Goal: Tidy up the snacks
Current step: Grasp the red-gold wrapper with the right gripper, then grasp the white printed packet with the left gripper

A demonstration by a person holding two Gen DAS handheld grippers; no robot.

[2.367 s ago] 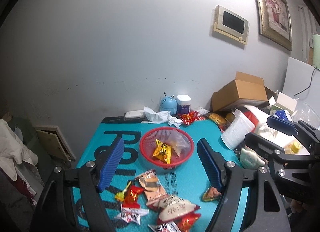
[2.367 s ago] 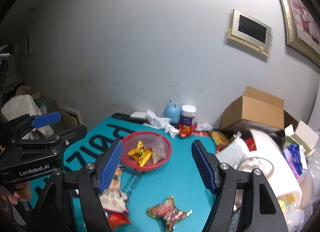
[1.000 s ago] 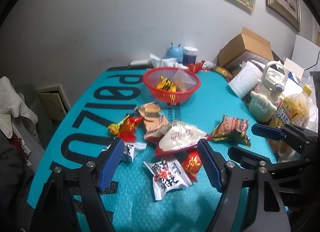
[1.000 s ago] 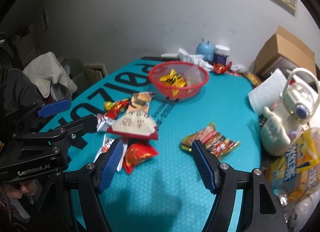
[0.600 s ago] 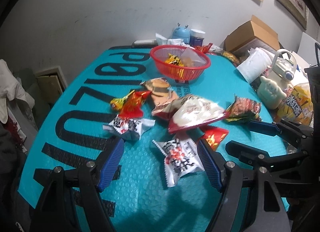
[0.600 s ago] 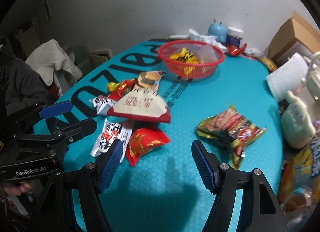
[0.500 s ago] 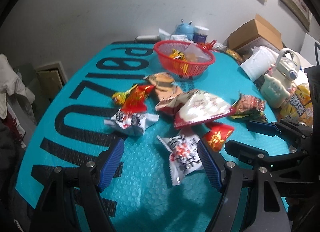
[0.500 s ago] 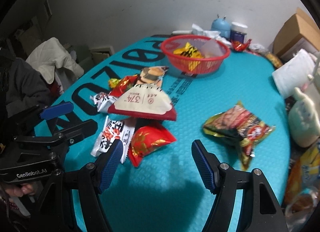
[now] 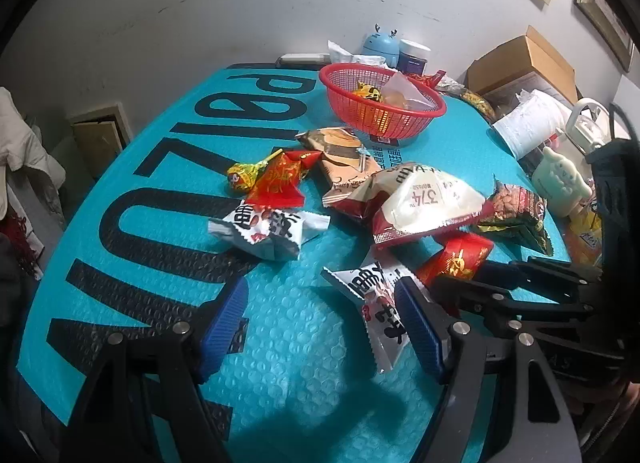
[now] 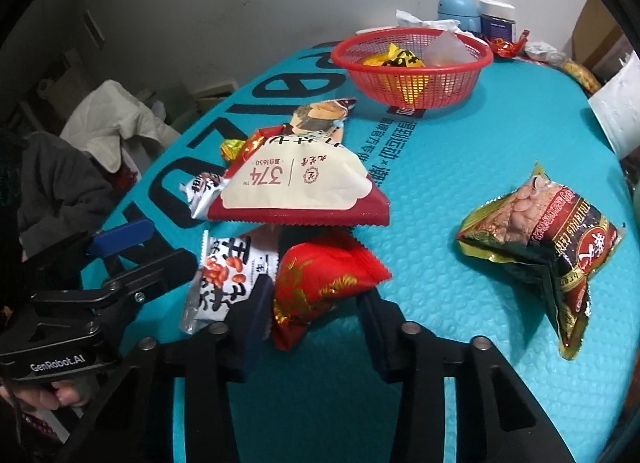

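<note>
Teal mat (image 9: 312,343) bears one red basket (image 9: 380,119), two white peanut packets (image 9: 264,229).

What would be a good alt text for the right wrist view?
The right tool is closing its jaws on a small red snack packet lying on a teal mat. Beyond it lie more snack packets, and a red basket holding two snacks.
</note>
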